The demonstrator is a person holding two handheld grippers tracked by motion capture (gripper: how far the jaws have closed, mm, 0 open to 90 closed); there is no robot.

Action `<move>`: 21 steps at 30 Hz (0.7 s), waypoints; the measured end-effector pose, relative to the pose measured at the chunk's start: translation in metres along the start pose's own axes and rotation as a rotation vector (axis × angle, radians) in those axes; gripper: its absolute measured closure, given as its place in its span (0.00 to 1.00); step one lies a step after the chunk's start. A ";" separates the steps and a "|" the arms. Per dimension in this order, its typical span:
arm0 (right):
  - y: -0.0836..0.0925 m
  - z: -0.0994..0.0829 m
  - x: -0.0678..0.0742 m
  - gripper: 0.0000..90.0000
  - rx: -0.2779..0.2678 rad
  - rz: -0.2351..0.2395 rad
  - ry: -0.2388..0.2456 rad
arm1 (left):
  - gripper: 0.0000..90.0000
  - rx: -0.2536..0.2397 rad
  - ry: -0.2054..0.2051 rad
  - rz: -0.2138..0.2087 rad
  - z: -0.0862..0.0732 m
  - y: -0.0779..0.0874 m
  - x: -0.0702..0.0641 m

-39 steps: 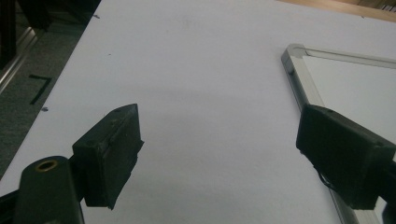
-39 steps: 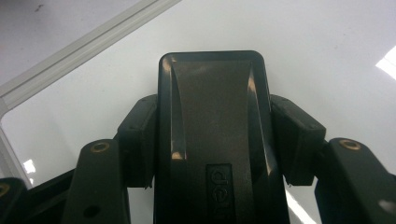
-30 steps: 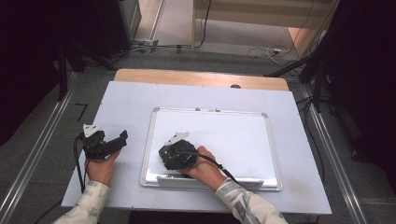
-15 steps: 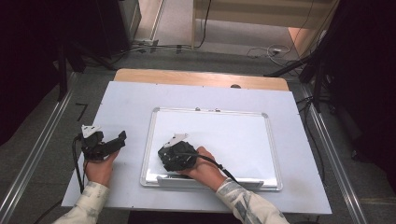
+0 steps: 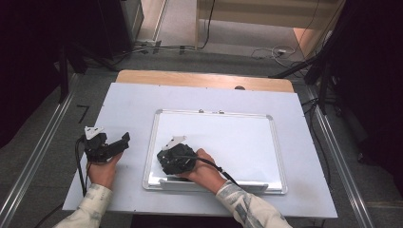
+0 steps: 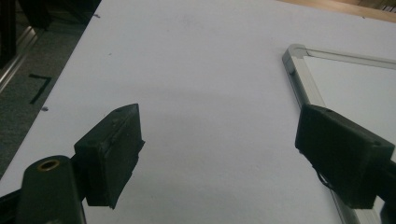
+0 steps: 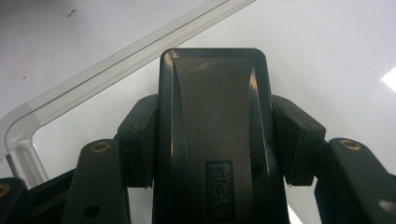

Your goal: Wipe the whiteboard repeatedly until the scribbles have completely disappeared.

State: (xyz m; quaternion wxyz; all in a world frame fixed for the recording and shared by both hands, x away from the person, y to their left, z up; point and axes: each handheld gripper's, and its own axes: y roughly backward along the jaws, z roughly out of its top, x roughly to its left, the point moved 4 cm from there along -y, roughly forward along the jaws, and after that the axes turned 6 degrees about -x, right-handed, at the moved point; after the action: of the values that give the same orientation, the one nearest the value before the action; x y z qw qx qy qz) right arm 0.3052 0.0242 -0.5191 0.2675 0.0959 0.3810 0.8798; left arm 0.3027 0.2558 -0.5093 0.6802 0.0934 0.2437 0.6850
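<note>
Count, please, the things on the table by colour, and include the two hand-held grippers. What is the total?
Black: 3, namely the left hand-held gripper, the right hand-held gripper and the black eraser it clamps.
White: 1, the whiteboard.
Total: 4.

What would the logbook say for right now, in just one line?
right gripper: shut on black eraser over whiteboard | left gripper: open, nothing between jaws, above white table
</note>
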 end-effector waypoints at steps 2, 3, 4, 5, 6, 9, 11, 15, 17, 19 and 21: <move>0.000 -0.001 0.000 0.43 -0.005 0.008 -0.004 | 0.17 0.002 -0.001 0.000 0.000 0.001 0.001; 0.000 -0.001 0.000 0.43 -0.005 0.008 -0.004 | 0.17 0.001 -0.002 0.000 0.000 0.001 0.001; 0.001 -0.001 0.000 0.43 -0.001 0.009 0.008 | 0.17 0.000 -0.001 -0.001 0.000 0.001 0.001; 0.003 -0.003 -0.001 0.43 -0.002 0.017 0.013 | 0.17 0.000 0.001 0.000 0.000 0.001 0.002; 0.003 -0.003 -0.001 0.43 -0.002 0.017 0.013 | 0.17 -0.002 0.001 -0.001 0.000 0.001 0.002; 0.005 -0.005 -0.002 0.43 0.000 0.023 0.016 | 0.17 0.000 0.001 0.005 0.000 0.002 0.003; 0.007 -0.007 -0.004 0.43 -0.003 0.027 0.020 | 0.17 -0.003 0.000 0.005 0.000 0.003 0.003; 0.009 -0.009 -0.006 0.43 -0.002 0.024 0.017 | 0.17 0.000 -0.002 0.008 0.000 0.003 0.003; 0.012 -0.013 -0.010 0.43 0.000 0.021 0.012 | 0.17 0.000 -0.002 0.008 0.000 0.003 0.003; 0.013 -0.014 -0.012 0.43 -0.001 0.018 0.014 | 0.17 0.002 -0.001 0.008 0.000 0.003 0.004; 0.019 -0.020 -0.019 0.43 0.000 0.007 0.004 | 0.17 0.002 -0.001 0.008 0.000 0.003 0.004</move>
State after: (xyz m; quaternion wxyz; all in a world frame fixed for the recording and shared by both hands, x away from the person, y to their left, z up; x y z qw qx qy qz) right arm 0.3059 -0.0088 -0.5186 0.2636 0.0953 0.3811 0.8810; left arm 0.2999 0.2595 -0.5093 0.6775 0.0951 0.2436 0.6874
